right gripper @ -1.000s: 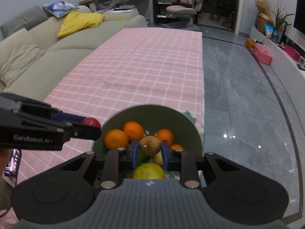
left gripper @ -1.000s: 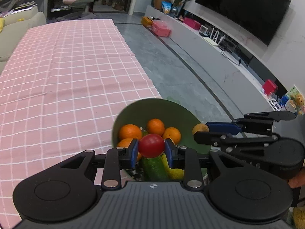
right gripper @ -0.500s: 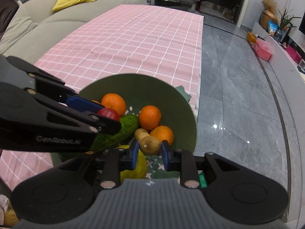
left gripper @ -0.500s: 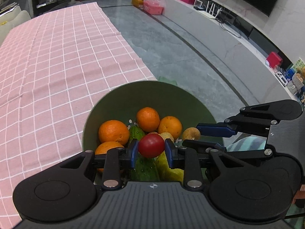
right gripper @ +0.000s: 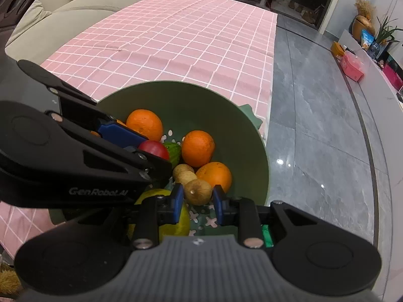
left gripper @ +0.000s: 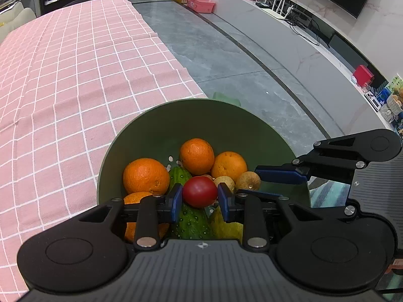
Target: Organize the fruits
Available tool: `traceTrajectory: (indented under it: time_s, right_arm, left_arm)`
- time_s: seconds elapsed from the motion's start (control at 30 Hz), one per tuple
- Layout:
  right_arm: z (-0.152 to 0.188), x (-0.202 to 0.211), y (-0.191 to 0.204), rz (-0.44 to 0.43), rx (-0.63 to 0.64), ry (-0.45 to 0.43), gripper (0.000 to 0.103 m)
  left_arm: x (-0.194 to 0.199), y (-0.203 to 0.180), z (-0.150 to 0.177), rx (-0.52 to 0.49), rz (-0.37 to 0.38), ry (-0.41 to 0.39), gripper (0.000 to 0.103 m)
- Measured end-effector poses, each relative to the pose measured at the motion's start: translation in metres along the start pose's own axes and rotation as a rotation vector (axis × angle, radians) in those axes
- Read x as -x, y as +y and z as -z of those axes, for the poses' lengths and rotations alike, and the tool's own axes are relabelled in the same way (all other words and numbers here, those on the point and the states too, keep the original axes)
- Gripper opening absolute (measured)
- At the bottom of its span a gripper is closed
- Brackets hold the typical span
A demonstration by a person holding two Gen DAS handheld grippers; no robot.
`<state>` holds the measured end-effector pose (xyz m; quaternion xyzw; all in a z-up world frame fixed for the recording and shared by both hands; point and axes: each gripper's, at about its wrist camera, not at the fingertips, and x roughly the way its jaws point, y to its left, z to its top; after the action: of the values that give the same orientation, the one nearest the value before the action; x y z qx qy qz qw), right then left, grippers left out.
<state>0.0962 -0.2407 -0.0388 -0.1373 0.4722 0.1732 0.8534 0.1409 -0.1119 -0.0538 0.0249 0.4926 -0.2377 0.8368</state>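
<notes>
A green bowl [left gripper: 161,130] stands at the table's near edge and holds several oranges [left gripper: 146,176], a cucumber [left gripper: 191,220], a yellow fruit [right gripper: 161,216] and small brown fruits [left gripper: 248,180]. My left gripper [left gripper: 200,197] is shut on a red tomato [left gripper: 199,191] low inside the bowl. My right gripper [right gripper: 197,200] holds a small brown round fruit [right gripper: 197,191] between its pads over the bowl's near right side; a thin gap shows at the right pad. The bowl [right gripper: 201,100] also shows in the right wrist view, with the left gripper across its left side.
The pink checked tablecloth [left gripper: 63,75] stretches away beyond the bowl. The grey tiled floor [left gripper: 239,63] drops off to the right of the table edge. A beige sofa [right gripper: 63,12] with a yellow cushion lies beyond the table's left side.
Both grippers have come down into the bowl with their fruits. The right gripper's pads have spread a little around the brown fruit.
</notes>
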Motion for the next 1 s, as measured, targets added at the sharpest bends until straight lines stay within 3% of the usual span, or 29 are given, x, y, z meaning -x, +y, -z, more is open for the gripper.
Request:
traceTrajectory:
  time_s: [0.23, 0.3, 0.4, 0.67, 1.0]
  right_arm:
    - [-0.001, 0.011, 0.002, 0.013, 0.015, -0.014, 0.025]
    - [-0.002, 0.017, 0.003, 0.021, 0.017, -0.030, 0.035]
    - [-0.005, 0.032, 0.004, 0.030, 0.014, -0.066, 0.040]
    - [-0.007, 0.082, 0.008, 0.069, -0.039, -0.199, 0.070]
    - [0.008, 0.146, 0.020, 0.063, -0.202, -0.390, 0.089]
  left_arm:
    - [0.020, -0.002, -0.005, 0.005, -0.015, -0.056, 0.051]
    - [0.031, -0.003, -0.006, 0.005, -0.033, -0.079, 0.054]
    - [0.049, -0.004, -0.006, 0.012, -0.058, -0.121, 0.059]
    - [0.108, -0.015, -0.001, -0.005, -0.149, -0.270, 0.071]
    - [0.174, -0.021, 0.023, -0.004, -0.279, -0.439, 0.084]
